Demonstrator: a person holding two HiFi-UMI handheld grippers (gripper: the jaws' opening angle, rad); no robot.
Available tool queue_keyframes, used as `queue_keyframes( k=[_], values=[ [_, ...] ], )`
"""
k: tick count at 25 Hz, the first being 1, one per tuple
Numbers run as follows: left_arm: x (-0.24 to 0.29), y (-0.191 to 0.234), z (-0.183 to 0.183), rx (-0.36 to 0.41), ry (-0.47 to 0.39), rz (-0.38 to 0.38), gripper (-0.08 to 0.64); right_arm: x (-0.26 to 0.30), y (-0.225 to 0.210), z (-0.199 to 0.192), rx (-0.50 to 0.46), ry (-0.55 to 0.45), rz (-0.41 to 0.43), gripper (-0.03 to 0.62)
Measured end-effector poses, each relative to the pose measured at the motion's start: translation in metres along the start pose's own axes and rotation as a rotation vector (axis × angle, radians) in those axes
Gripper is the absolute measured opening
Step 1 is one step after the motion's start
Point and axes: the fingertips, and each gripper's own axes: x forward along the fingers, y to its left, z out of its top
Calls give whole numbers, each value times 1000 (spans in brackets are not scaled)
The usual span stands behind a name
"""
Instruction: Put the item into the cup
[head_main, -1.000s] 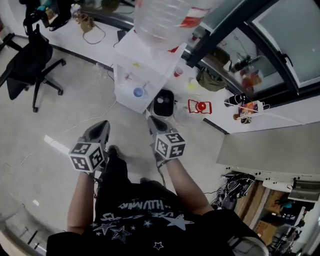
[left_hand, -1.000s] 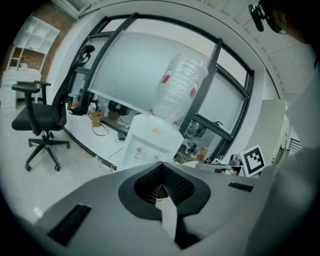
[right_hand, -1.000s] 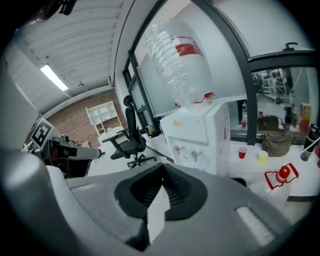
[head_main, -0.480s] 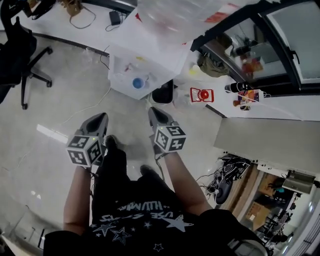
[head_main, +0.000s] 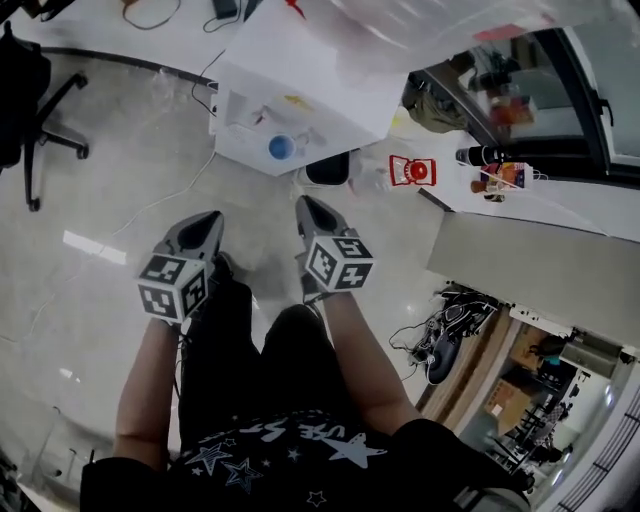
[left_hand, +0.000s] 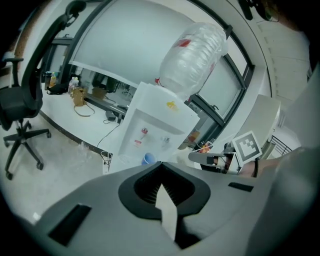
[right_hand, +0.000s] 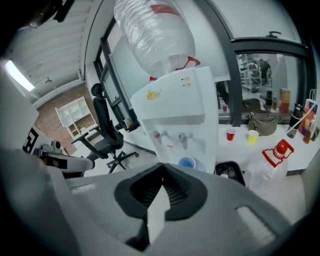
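Both left tool (head_main: 205, 222) and right tool (head_main: 310, 208) pinched together, empty; bottle (head_main: 430, 30) cropped overhead.

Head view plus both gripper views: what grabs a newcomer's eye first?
A white water dispenser topped by a large clear bottle stands ahead, a blue cup under its taps. The left tongs and right tongs point at it, both shut and empty.

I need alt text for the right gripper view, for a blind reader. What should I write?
The right hand-held gripper, jaws together and empty, points at a white water dispenser with a large clear bottle on top and a blue cup under its taps. A black office chair stands at left.
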Motion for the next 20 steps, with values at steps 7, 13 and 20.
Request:
queue_keyframes(
  k=[7, 13, 20],
  values=[
    [35, 9, -13, 26, 31, -26, 6, 30, -12, -7, 8, 17, -2, 2],
    [62, 29, -20, -8, 27, 16, 6, 65, -32, -11, 10, 23, 26, 2],
    [88, 50, -27, -72, -2, 66, 6, 108, -48, -10, 0, 26, 80, 2]
  ],
)
